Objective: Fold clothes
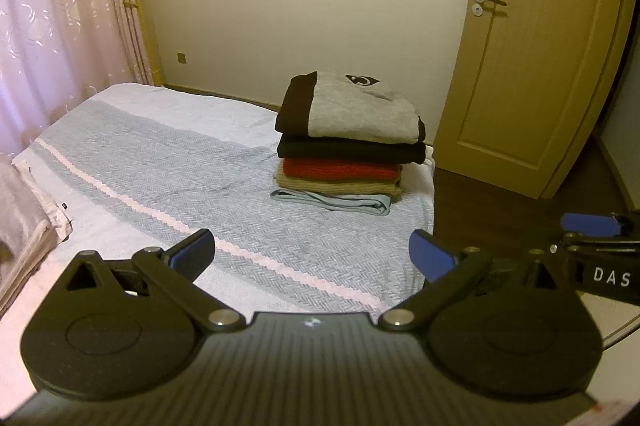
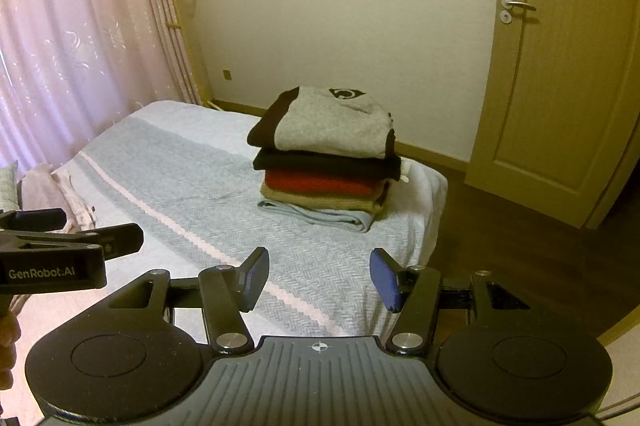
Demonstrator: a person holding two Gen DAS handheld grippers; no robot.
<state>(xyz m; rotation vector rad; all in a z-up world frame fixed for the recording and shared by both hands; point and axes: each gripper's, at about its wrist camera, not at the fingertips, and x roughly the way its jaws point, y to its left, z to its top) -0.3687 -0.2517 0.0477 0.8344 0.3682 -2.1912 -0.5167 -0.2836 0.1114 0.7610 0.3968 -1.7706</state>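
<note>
White letters "DAS" stand on the black body of the right gripper (image 1: 592,226), where it shows at the right edge of the left wrist view; the word runs off the frame. "GenRobot.AI" is printed in white on the black body of the left gripper (image 2: 80,230), seen at the left edge of the right wrist view. A dark emblem on the grey folded sweater (image 1: 352,106) cannot be read.
</note>
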